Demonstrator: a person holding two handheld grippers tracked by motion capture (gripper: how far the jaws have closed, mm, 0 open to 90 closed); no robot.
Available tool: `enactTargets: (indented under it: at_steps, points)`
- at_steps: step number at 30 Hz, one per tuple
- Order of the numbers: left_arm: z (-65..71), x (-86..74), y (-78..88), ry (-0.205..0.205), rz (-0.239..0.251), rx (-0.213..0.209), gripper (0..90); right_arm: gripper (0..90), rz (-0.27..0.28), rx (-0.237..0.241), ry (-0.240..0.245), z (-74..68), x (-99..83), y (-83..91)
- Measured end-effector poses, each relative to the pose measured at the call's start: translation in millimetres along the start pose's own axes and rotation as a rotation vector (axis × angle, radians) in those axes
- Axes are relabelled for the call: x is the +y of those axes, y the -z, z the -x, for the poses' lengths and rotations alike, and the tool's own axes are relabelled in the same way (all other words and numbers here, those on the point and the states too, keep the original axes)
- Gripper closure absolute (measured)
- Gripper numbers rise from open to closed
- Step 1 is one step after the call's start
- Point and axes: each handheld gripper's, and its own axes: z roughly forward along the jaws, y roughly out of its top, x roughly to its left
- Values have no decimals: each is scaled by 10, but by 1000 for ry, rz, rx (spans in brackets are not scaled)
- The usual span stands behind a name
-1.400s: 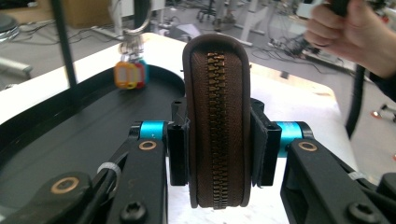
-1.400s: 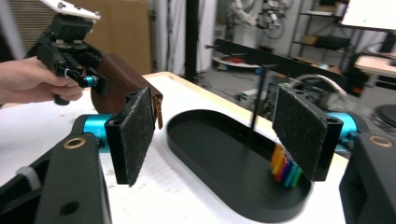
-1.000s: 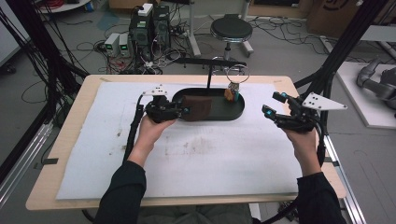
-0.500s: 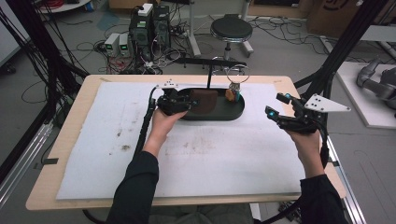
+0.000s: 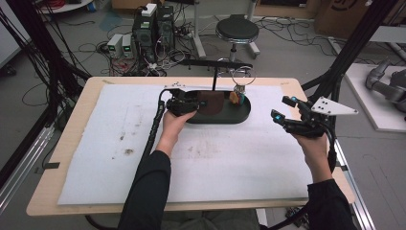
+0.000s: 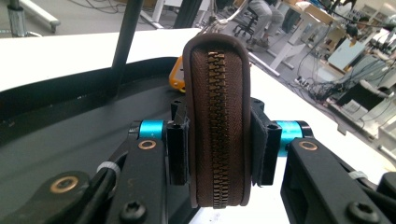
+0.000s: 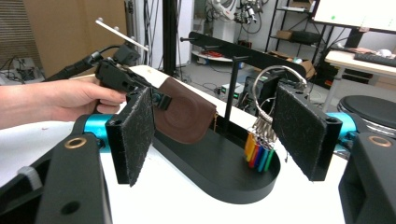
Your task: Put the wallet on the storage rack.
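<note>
The left gripper (image 5: pixel 184 103) had its fingers (image 6: pixel 176 149) clamped on a brown zip wallet (image 6: pixel 217 126), one pad on each flat side, the zipper edge facing the camera in the left gripper view. It held the wallet upright over the left part of a black oval tray (image 5: pixel 242 115) that sat near the table's (image 5: pixel 62 191) far edge, about midway along it. The right gripper (image 5: pixel 289 115) hung above the table's right edge, well apart from the tray, its fingers (image 7: pixel 135 133) spread wide with nothing between them.

In the tray's right end lay a bunch of coloured key tags (image 7: pixel 259 151) on a metal ring (image 7: pixel 268 86). A thin black post (image 7: pixel 231 95) rose from the tray between wallet and tags. A white mat (image 5: pixel 95 158), stained in spots, covered most of the table.
</note>
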Motion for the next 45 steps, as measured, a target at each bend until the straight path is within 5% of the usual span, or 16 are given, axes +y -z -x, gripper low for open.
enactTargets:
  at_steps: [22, 29, 36, 45]
  points:
    - [-107, -121, -128, 74, -46, 36, 647, 306, 1, 3, 0, -15, -2, 4]
    - [-141, -126, -126, 93, -25, 60, 638, 306, -8, 3, 4, -18, -8, -17]
    - [-139, -103, -116, 61, -30, 132, 542, 306, -10, 2, 6, -23, -11, -17]
    - [-94, -73, -91, -38, -85, 245, 424, 306, -18, 4, 10, -33, -14, -36]
